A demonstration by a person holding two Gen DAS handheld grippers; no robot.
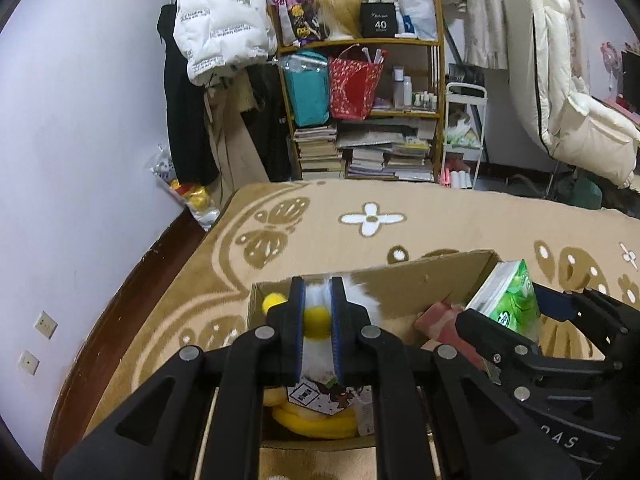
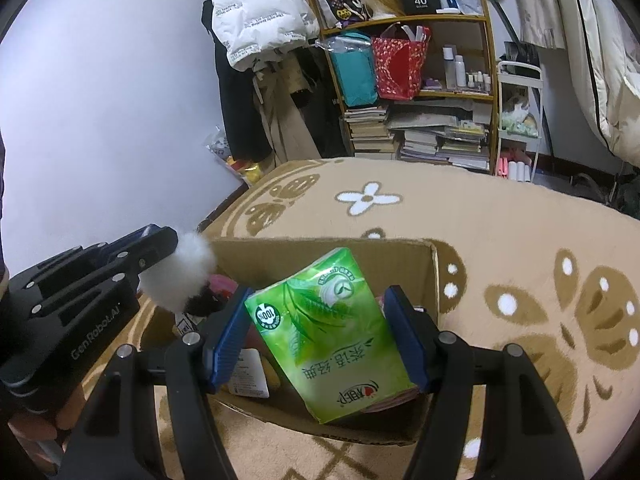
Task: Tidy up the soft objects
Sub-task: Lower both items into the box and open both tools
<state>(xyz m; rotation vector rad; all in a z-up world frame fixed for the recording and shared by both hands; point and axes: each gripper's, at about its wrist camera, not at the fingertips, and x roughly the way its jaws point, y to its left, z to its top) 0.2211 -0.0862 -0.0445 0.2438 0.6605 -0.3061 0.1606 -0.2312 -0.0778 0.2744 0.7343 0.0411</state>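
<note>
One container: an open cardboard box (image 2: pixel 434 276) on a tan patterned blanket (image 1: pixel 400 208), lying below and ahead of both pairs of jaws
Box contents, left view: something yellow and rounded (image 1: pixel 316 424) and a printed card tag (image 1: pixel 320 394) lie beneath the jaws; a reddish item (image 1: pixel 440 320) lies to their right
Box contents, right view: a white packet (image 2: pixel 250 376) sits just left of the left blue pad; a pink item shows under the pack, identity unclear
Left gripper (image 1: pixel 317 320): jaws drawn narrow and clamped on a plush toy (image 1: pixel 318 300), which fills the slot between the pads above the box's left part
Plush toy, appearance: white fluffy fur, yellow round parts, one between the pads and one just left of them; from the right view it reads as a white tuft with a dark patch below
Right gripper (image 2: pixel 320 336): jaws set wide, both blue pads pressing the sides of a tissue pack (image 2: pixel 332 332), held over the box's opening
Tissue pack, appearance: soft green wrapper with a leaf print, a round white seal and Chinese lettering, tilted, its lower corner past the box's near wall
Separation: toy and pack are apart, the toy to the left of the right jaws
</note>
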